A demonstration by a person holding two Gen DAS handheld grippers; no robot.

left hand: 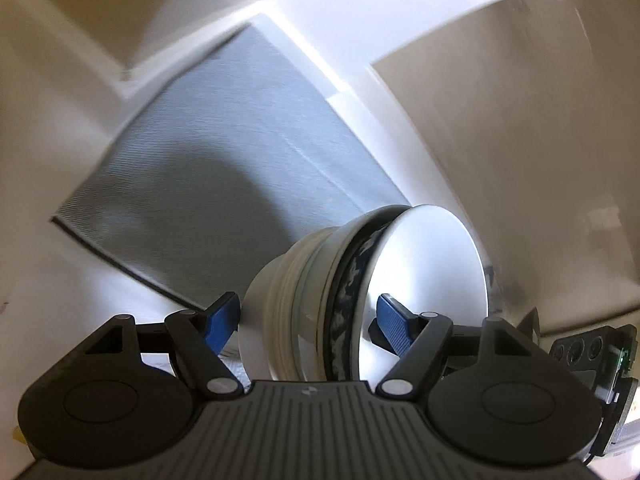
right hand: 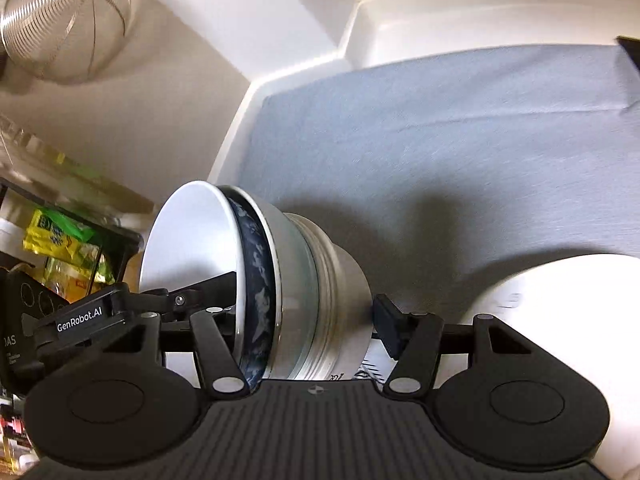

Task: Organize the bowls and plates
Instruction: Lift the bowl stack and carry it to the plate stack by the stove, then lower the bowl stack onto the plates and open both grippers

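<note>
White cabinet walls (left hand: 332, 20) close in around a grey mat (left hand: 224, 152) that covers the shelf floor.

Both grippers grip one stack of bowls (left hand: 360, 304), which is tipped on its side above the mat. The left gripper (left hand: 306, 324) stands fairly wide, its blue pads (left hand: 394, 328) set on either side of the stack: one lies inside the white top bowl (left hand: 432, 268), the other against the stack's outer wall. In its own view the right gripper (right hand: 308, 316) is also partly spread, with one finger reaching into the mouth of the top bowl and the other finger beside the base of the stack; whether that outer pad presses the base I cannot tell.

Behind the top bowl sit a dark blue patterned bowl (right hand: 256, 280), then pale ringed ones. A wide white dish (right hand: 560, 304) lies just beside the right gripper on the mat. Farther left, outside the cabinet, a wire mesh basket (right hand: 66, 20) hangs, and yellow-green packets (right hand: 60, 240) sit on a dark rack (right hand: 120, 236).
</note>
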